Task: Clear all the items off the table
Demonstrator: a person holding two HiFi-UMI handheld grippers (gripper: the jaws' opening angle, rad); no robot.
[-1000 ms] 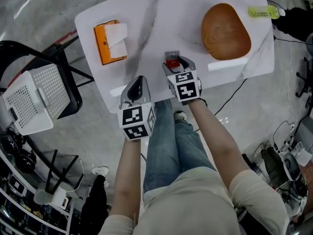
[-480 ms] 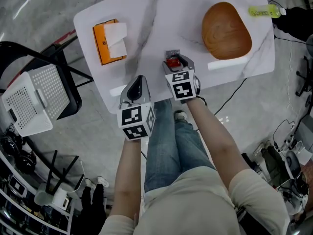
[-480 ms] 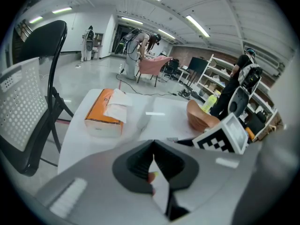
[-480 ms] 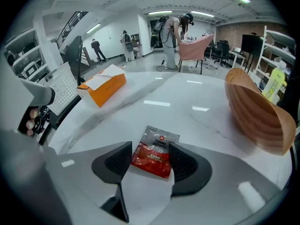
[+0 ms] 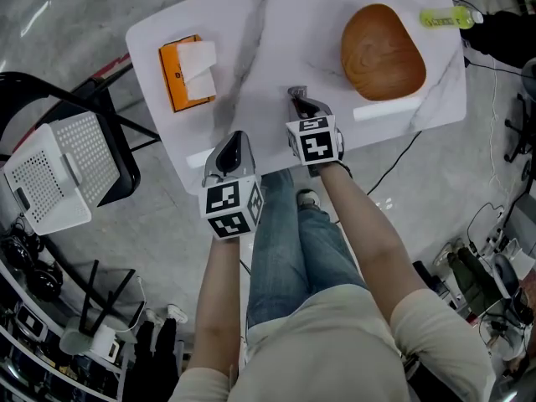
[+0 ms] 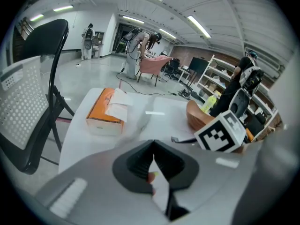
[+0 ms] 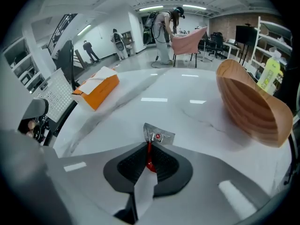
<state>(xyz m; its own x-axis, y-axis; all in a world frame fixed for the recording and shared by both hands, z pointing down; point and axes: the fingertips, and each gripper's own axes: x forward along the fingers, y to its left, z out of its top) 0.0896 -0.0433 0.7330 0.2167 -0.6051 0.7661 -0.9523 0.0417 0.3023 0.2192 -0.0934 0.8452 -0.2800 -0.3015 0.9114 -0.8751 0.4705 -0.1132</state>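
The step in hand is picking up the small packet (image 7: pixel 158 136), one of the things to be cleared. The right claw (image 7: pixel 149 162) has just been closing, and now its jaws pinch the red end of the packet between them. The silver end sticks out in front. The packet rests on the table (image 5: pixel 276 32), to the left of the wooden bowl (image 5: pixel 383 53) and nearer to the person.

The left claw (image 5: pixel 235 141) is closed with nothing in it and hangs at the table edge, further left of the bowl. The tissue box (image 5: pixel 186 72), far left of the bowl, and the green bottle (image 5: pixel 442 18), just beside the bowl's far right, are also on the table.

I think the next move asks for a straight lift with a firm grip, since the packet looks thin. After that comes a carry off the table, perhaps to the white basket (image 5: pixel 50 170), well left of the bowl.
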